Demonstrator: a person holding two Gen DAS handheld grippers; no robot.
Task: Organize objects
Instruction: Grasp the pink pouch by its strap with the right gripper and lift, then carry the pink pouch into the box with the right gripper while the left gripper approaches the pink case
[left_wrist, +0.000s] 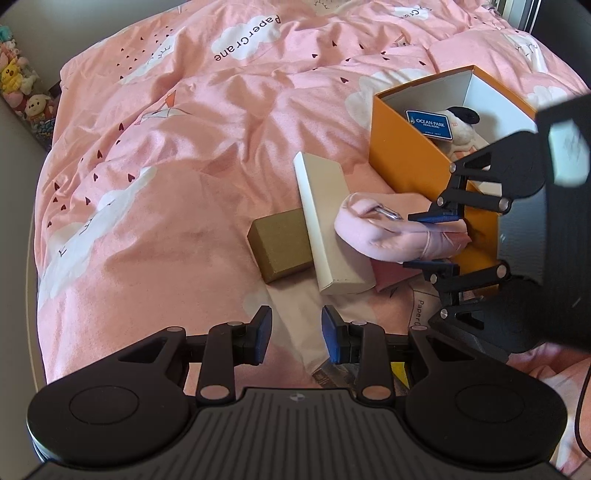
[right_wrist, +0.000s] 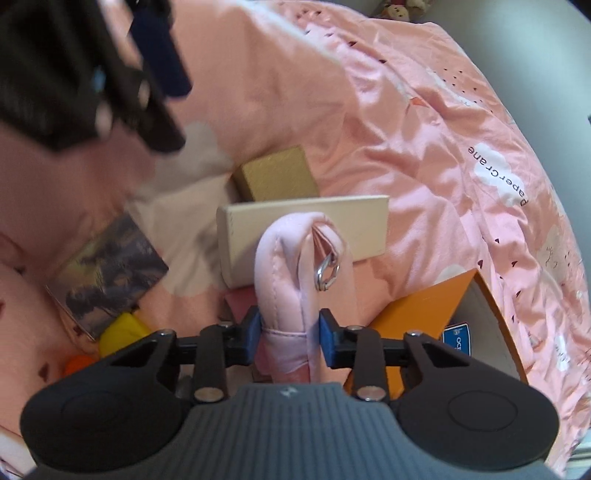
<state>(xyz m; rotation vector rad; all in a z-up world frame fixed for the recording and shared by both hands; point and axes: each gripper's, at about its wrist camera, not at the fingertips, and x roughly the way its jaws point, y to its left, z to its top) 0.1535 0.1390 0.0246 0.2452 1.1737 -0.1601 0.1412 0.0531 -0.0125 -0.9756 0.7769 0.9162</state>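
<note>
My right gripper is shut on a soft pink pouch with a metal key ring; it holds the pouch just left of an open orange box. The box holds a panda plush and a blue tag. My left gripper is open and empty, low over the pink bedspread. A cream flat box and a gold box lie ahead of it.
A dark printed card, a yellow object and an orange object lie on the bed at the left of the right wrist view. Plush toys line the bed's left side by the wall.
</note>
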